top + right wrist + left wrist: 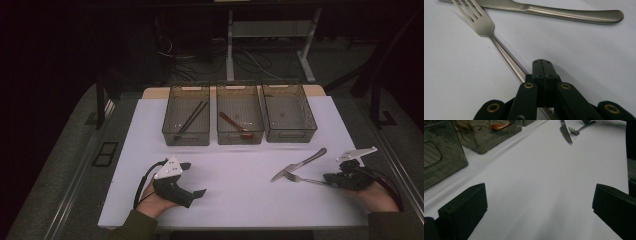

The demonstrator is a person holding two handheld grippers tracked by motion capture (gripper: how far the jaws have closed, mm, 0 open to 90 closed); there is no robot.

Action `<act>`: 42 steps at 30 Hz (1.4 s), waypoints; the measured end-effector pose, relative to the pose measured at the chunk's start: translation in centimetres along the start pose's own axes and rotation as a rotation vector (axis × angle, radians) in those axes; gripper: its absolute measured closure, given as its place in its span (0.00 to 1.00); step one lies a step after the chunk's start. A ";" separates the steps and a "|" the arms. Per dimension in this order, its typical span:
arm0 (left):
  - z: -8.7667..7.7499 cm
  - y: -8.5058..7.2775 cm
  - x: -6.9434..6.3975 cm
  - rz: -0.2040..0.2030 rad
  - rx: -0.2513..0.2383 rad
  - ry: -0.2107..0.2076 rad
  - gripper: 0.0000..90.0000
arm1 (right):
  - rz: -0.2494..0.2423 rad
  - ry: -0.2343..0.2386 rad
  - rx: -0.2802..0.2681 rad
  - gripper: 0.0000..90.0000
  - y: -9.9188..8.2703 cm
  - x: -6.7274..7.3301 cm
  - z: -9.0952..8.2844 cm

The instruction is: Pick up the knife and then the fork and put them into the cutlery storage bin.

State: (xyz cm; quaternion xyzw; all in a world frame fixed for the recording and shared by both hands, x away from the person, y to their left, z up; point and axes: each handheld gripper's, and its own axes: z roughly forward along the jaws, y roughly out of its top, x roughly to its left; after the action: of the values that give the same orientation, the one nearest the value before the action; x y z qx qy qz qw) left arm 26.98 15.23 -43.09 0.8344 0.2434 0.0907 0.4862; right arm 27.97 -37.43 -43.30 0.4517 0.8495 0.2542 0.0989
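At the near edge of the white counter (235, 200), a person's hands come in from below, each holding a black two-jaw tool. Toward the near left corner, the left tool (192, 180) rests on the surface with its jaws spread wide and nothing between them; in the left gripper view they stand far apart over bare white.

Toward the near right corner, the right tool (327, 178) lies low, its jaws pressed together over the handle of a steel fork (482, 23). In the right gripper view the handle runs under the closed jaws, though whether it is pinched between the pads or merely lies beneath them cannot be told. The fork's tines point toward the middle of the counter and lie just beside the blade of a table knife (300, 164), which stretches toward the right edge.

Along the far edge stand three clear smoked bins: the left bin (186, 134) holds dark chopsticks (191, 120), the middle bin (240, 135) a red utensil (234, 122), and the right bin (290, 134) nothing that can be made out.
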 end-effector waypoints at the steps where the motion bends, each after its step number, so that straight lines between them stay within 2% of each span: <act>1: 0.0 0.0 0.0 0.001 0.000 0.000 0.00 | 0.002 0.002 -0.001 1.00 0.0 0.0 0.0; 6: 0.0 0.0 0.0 -0.001 -0.002 0.000 0.00 | -0.004 0.027 -0.026 1.00 0.2 -0.3 -0.5; 9: 0.0 0.0 0.0 0.001 0.002 0.001 0.00 | -0.007 0.042 -0.047 0.89 0.7 -0.3 -1.4; 11: 0.0 0.0 0.0 0.000 0.001 0.002 0.00 | -0.027 0.063 -0.049 0.79 1.0 -0.2 -1.8; 15: 0.1 0.0 0.0 0.000 0.003 0.002 0.00 | -0.072 0.085 -0.045 0.71 2.0 0.2 -2.4; 18: 0.1 0.0 0.0 -0.002 0.003 0.002 0.00 | -0.128 0.099 -0.027 0.67 2.9 0.6 -2.3; 22: 0.1 0.0 0.1 0.006 0.000 0.003 0.00 | -0.193 0.119 0.022 0.65 4.3 1.5 -1.6; 23: 0.1 0.0 0.0 -0.008 -0.006 0.002 0.00 | -0.208 0.124 0.036 0.65 4.6 1.7 -1.3; 25: 0.2 0.0 -0.1 -0.008 -0.004 0.001 0.00 | -0.249 0.133 0.066 0.65 5.1 2.1 -0.7; 31: 0.1 0.0 0.0 -0.008 -0.005 0.002 0.00 | -0.330 0.150 0.175 0.70 5.8 2.9 0.9; 42: 0.2 -0.1 0.0 -0.009 -0.001 0.001 0.00 | -0.417 0.140 0.302 0.82 6.0 3.1 2.3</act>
State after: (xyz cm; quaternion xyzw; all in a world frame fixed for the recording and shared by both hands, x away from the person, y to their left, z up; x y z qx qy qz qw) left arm 27.05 15.11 -43.23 0.8330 0.2472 0.0891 0.4869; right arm 31.47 -31.35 -41.92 0.2578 0.9572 0.1295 0.0217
